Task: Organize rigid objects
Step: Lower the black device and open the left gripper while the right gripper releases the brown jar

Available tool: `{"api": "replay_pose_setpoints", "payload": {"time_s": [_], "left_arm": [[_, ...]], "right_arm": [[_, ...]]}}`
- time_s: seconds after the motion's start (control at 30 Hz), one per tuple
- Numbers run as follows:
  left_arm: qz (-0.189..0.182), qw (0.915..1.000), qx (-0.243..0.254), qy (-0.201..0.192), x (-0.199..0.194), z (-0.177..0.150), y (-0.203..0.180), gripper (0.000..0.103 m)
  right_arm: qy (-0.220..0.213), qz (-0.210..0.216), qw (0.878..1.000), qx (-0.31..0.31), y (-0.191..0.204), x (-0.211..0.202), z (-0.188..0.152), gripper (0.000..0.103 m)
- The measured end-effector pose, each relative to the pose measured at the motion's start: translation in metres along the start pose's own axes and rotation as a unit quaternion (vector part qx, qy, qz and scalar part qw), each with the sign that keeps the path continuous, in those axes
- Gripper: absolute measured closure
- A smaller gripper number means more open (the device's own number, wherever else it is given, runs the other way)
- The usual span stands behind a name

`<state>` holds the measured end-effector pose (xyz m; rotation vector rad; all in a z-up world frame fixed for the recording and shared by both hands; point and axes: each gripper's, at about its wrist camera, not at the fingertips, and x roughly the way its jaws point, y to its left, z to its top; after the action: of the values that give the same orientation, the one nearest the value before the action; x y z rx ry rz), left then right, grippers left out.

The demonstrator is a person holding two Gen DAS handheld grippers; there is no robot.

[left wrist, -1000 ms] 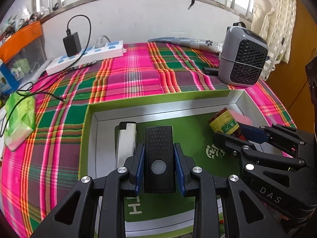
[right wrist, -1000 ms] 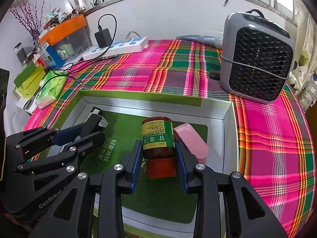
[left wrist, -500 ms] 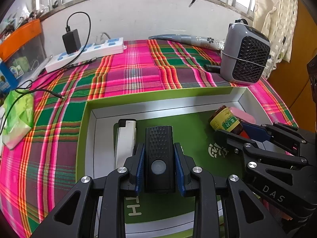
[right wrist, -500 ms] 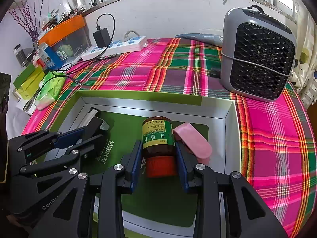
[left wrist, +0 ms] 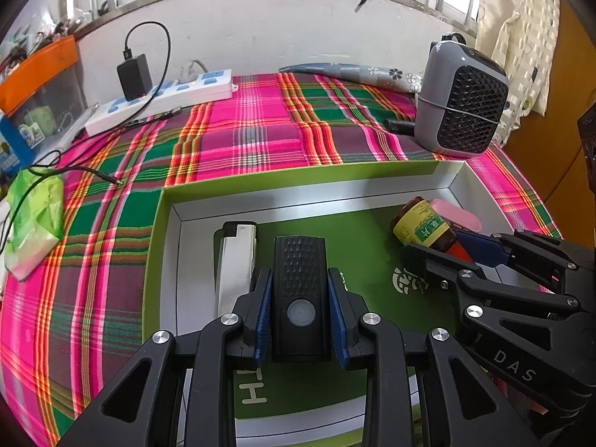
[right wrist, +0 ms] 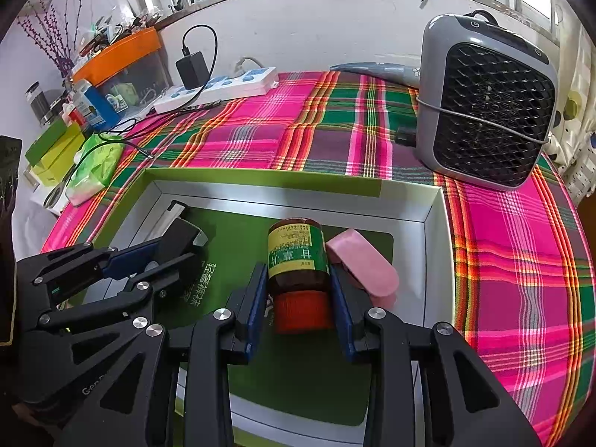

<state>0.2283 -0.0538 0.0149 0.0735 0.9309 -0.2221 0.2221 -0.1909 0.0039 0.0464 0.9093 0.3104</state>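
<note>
A woven plaid cloth [left wrist: 260, 141] is seen under a matt cardboard box [left wrist: 298, 182]. Glossy brown glass [right wrist: 298, 257] with a ribbed red plastic cap is shown; the black device [left wrist: 300, 283] is textured plastic.

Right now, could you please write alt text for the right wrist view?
The right gripper clamps a brown glass bottle with a red cap over a green-lined shallow box, beside a pink oblong case. The left gripper holds a black device at left; a grey fan heater stands on the plaid cloth.
</note>
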Motion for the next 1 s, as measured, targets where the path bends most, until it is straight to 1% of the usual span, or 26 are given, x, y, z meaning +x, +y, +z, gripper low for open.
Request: {"api": "replay_pose_setpoints", "payload": {"time_s": [0.4, 0.6, 1.0], "left_arm": [[0.008, 1.0, 0.001, -0.003, -0.004, -0.003, -0.001, 0.073], [0.009, 0.9999, 0.004, -0.011, -0.013, -0.006, -0.001, 0.069], [0.011, 0.9996, 0.003, -0.027, -0.037, -0.016, -0.001, 0.069]], "right_arm": [[-0.002, -0.002, 1.0, 0.0, 0.001, -0.002, -0.001, 0.068], [-0.007, -0.005, 1.0, -0.002, 0.003, -0.008, -0.003, 0.068], [-0.021, -0.008, 1.0, 0.003, 0.009, -0.024, -0.012, 0.066]]}}
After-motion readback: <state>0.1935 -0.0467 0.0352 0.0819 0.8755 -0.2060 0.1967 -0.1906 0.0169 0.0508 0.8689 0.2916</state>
